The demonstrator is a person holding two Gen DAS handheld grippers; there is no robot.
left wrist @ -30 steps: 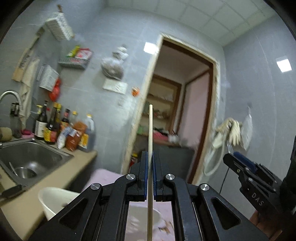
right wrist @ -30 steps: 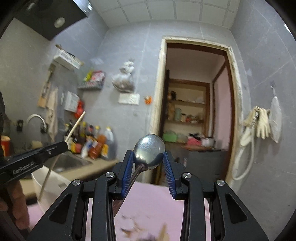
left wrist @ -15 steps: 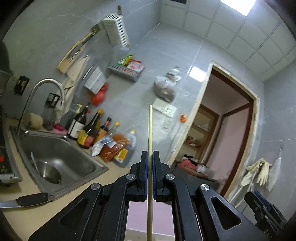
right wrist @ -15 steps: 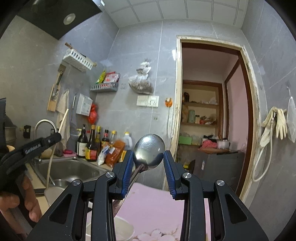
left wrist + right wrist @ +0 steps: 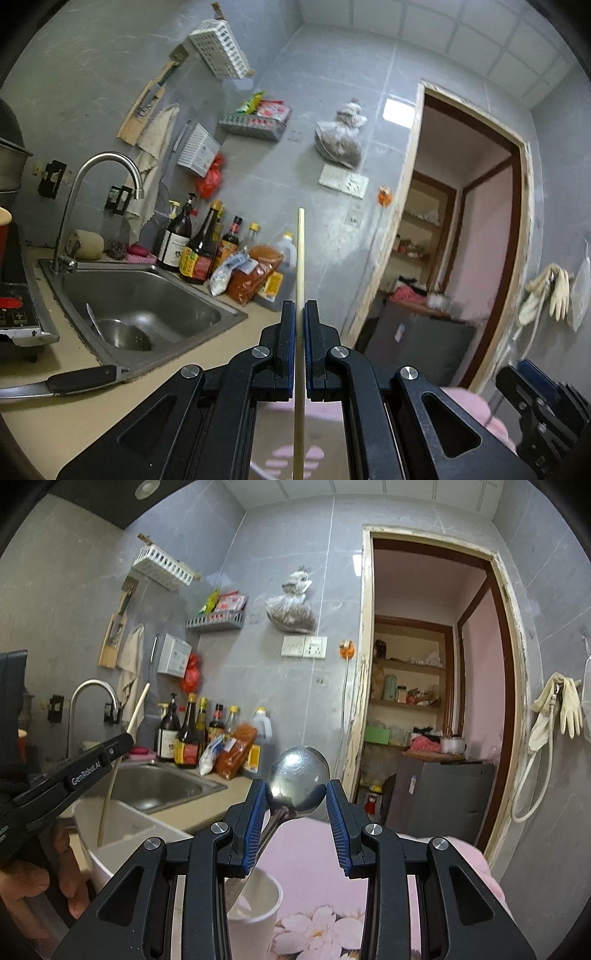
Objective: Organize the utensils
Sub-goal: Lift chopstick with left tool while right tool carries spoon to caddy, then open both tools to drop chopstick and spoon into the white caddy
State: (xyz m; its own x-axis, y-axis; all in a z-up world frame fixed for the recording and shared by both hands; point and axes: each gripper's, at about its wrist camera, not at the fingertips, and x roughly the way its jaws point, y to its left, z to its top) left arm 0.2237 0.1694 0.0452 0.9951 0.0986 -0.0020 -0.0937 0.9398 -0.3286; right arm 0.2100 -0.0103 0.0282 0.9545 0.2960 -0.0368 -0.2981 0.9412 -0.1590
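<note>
Left gripper (image 5: 300,347) clenched on upright chopstick (image 5: 300,266), right gripper (image 5: 295,812) clasping spoon (image 5: 299,775) bowl-up — each poised above white holder (image 5: 110,819) — seemingly for handle-first insertion.

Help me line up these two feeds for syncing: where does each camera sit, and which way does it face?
Left wrist: on the left claw, looking level along its fingers toward sink, bottles and doorway; shows that claw clamping a chopstick, with the right claw at the lower right edge.
Right wrist: on the right claw, facing the same wall; shows it gripping a spoon, plus the left claw and a hand.
Shared: sink, bottles, doorway, chopstick.
</note>
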